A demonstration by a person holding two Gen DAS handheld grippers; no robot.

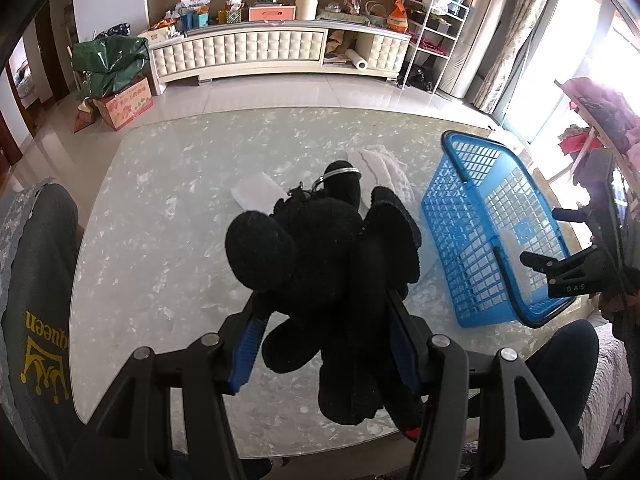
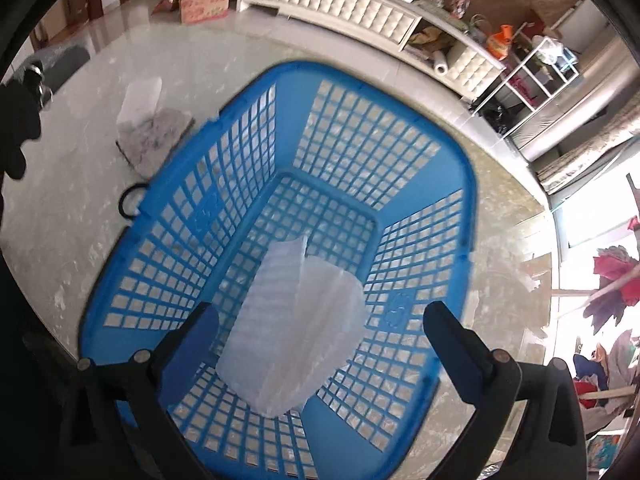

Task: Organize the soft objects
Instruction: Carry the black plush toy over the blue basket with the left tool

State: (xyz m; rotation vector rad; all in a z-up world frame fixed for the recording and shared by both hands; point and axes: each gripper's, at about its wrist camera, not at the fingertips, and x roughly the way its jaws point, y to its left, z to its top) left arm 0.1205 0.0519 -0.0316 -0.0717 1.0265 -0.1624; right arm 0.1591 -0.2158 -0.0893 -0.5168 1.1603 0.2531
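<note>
From the left wrist, the left tongs [image 1: 324, 332] are clamped on a black plush toy [image 1: 320, 248] held above the middle of the marble counter [image 1: 160, 240], with bare counter to its left and the blue basket [image 1: 472, 216] near the right edge, the white foam sheets [image 1: 260, 194] lying just beyond the toy. From the right wrist, the right tongs [image 2: 320, 332] hang spread apart and empty over the basket [image 2: 384, 160], where a white foam pouch [image 2: 296, 340] lies on the floor of it, and a grey cloth [image 2: 154, 138] sits on the counter just outside its left rim

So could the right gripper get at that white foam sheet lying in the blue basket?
Probably yes. The right gripper hangs open right above the foam sheet, and the blue basket has no lid; nothing lies between them.
</note>
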